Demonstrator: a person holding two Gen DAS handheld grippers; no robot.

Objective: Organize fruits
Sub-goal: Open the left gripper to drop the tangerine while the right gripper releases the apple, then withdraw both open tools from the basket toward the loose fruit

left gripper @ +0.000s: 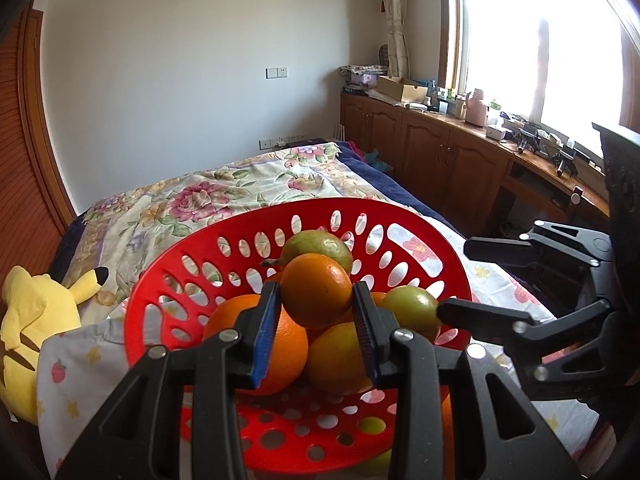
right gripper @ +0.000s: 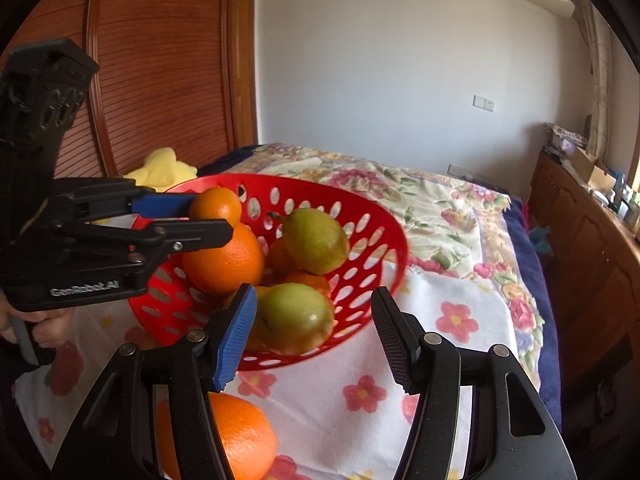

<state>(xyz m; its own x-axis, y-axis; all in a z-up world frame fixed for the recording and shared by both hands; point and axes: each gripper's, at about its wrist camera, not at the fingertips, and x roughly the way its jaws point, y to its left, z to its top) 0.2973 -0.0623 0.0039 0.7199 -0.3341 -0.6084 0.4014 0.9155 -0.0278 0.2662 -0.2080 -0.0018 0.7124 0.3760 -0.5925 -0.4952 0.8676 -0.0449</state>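
- Holding a small orange between the fingers of my left gripper, I pinch it tight on both sides, up over the pile of fruit.
- That pile sits in a red basket with holes all around it.
- Under the small orange is a big orange, and near it are two green lemons, one at the back and one at the front by the rim.
- More orange fruit peeks out between them.
- My right gripper has its jaws spread apart, with nothing pressed between them. They point at the front green lemon and the basket's near rim.
- Another orange lies outside the basket, on the cloth, low down by my right gripper.
- The basket stands on a white cloth with flowers, spread on a bed with a flowery blanket.
- A yellow soft toy lies on the bed, beside the basket.
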